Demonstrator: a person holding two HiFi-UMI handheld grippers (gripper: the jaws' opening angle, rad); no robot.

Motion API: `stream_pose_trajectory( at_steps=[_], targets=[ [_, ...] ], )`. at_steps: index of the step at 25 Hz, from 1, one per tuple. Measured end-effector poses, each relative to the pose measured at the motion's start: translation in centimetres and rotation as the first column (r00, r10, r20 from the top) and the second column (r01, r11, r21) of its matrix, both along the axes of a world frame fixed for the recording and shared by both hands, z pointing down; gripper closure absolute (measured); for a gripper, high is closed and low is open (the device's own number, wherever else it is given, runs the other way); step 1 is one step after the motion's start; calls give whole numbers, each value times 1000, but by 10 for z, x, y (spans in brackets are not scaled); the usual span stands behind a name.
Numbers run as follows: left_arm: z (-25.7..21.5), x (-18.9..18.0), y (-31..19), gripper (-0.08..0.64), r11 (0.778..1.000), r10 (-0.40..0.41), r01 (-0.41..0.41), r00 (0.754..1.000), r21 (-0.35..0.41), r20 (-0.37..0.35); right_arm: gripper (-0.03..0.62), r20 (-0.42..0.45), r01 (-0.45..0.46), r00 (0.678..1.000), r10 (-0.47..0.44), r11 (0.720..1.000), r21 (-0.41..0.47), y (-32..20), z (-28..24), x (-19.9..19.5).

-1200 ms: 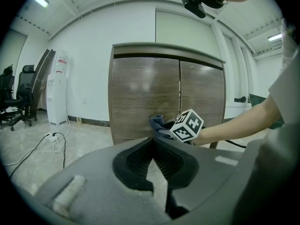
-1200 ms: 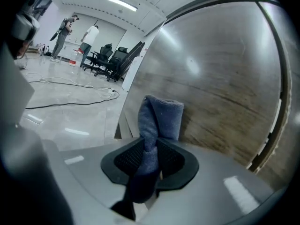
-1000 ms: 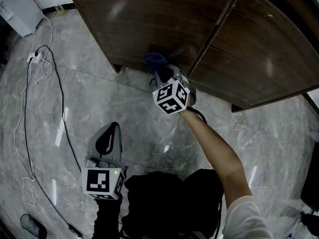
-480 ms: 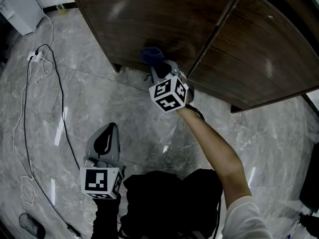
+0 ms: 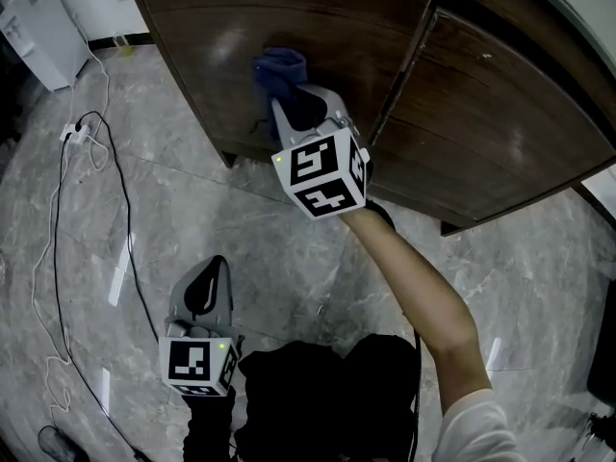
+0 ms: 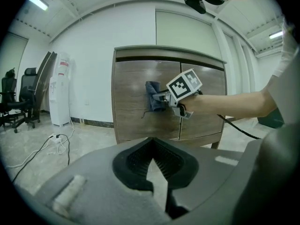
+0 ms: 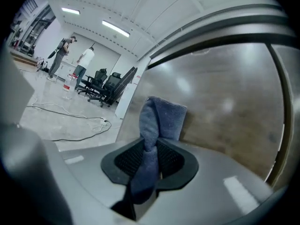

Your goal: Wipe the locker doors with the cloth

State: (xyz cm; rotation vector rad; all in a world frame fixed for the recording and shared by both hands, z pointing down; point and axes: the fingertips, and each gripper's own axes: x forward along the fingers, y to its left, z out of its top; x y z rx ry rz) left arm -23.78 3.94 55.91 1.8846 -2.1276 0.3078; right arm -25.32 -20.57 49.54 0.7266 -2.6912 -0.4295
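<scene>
The blue cloth [image 5: 279, 68] is pressed flat against the left brown locker door [image 5: 202, 27], about mid-height. My right gripper [image 5: 296, 104] is shut on it, and a twisted strip of the cloth [image 7: 161, 118] runs down between the pads against the door [image 7: 225, 111]. The right door [image 5: 500, 133] lies beyond the centre seam. In the left gripper view the cloth [image 6: 152, 100] and the right gripper [image 6: 161, 97] show on the left door [image 6: 131, 121]. My left gripper [image 5: 207, 282] hangs low over the floor, away from the locker. Its jaws [image 6: 152, 161] are shut with nothing in them.
A white cable [image 5: 53, 219] and a power strip [image 5: 77, 133] lie on the marble floor to the left. A white unit [image 5: 34, 17] stands at the far left. A water dispenser [image 6: 60, 90] and office chairs [image 6: 18, 97] are left of the locker. People [image 7: 84, 60] stand far off.
My right gripper has slid the cloth up the left door, from near its bottom edge to about mid-height. The left gripper has hardly moved.
</scene>
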Motion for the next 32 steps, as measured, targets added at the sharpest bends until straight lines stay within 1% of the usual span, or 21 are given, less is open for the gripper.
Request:
stream_pose_trajectory(
  at_steps=[5, 9, 12, 15, 19, 25, 28, 32],
  targets=[
    [-10, -3, -2, 558, 1000, -8, 8, 1000, 14, 5, 505, 117, 8, 993, -15, 998, 61, -2, -80, -7],
    [-15, -5, 0, 558, 1000, -13, 13, 1000, 17, 5, 505, 181, 6, 983, -24, 995, 104, -2, -134, -11],
    [-17, -9, 2, 558, 1000, -15, 15, 1000, 25, 11, 505, 217, 2, 976, -26, 994, 111, -2, -159, -14],
    [-22, -16, 4, 558, 999, -26, 26, 1000, 30, 14, 505, 232, -4, 972, -24, 993, 118, -2, -167, -18],
    [-20, -24, 7, 558, 999, -39, 39, 999, 27, 15, 505, 222, -6, 975, -22, 992, 127, -1, -150, -25],
    [-11, -31, 12, 558, 999, -50, 50, 999, 9, 6, 505, 152, -4, 988, -16, 992, 129, 2, -92, -38],
    [-6, -35, 14, 558, 998, -57, 57, 998, 3, 1, 505, 113, -3, 994, -9, 994, 111, 4, -56, -42],
    [2, -38, 17, 558, 998, -64, 63, 998, -5, -5, 503, 46, 2, 999, -4, 998, 57, 6, 1, -49]
  ],
)
